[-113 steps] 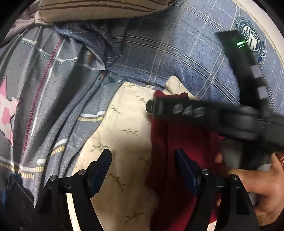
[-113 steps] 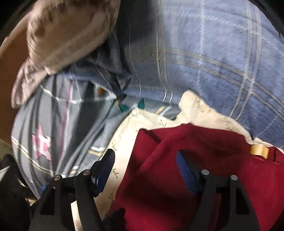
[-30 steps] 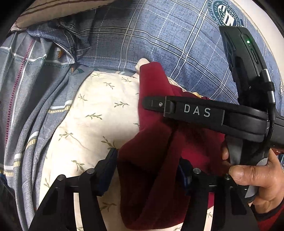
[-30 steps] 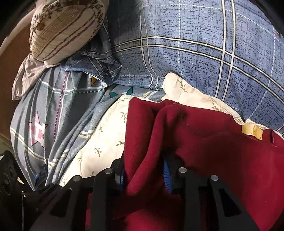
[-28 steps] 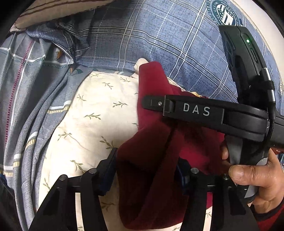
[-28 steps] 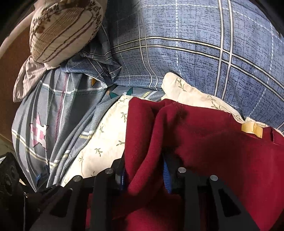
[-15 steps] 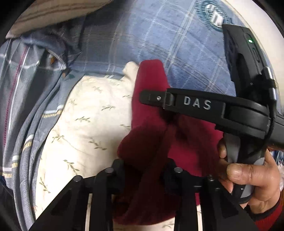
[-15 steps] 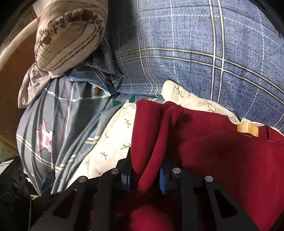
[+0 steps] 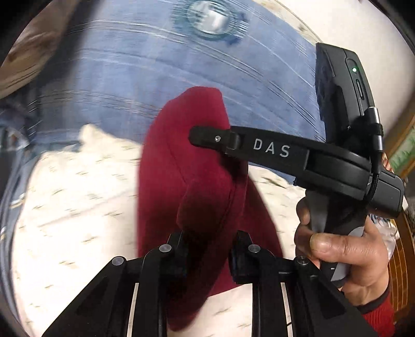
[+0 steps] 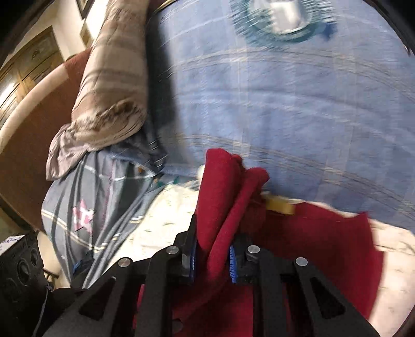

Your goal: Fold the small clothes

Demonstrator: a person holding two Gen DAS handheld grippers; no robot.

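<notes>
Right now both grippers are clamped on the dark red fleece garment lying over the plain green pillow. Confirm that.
Wrong pillow: the dark red fleece garment lies over a cream leaf-print pillow, as the left wrist view shows. Both grippers do clamp it.

bed: blue plaid cover (image 10: 298, 109), round teal emblem (image 10: 282, 18) near far edge
pillow: brown striped (image 10: 114, 85), left side
sheet: cream, small leaf print (image 9: 72, 207)
quilt: grey plaid, pink star (image 10: 83, 215)
headboard: brown wood, curved rim (image 10: 28, 124)
cabinet: wooden, far left (image 10: 28, 64)
wall: pale (image 9: 368, 33)
speaker: black, bottom left (image 10: 18, 261)
</notes>
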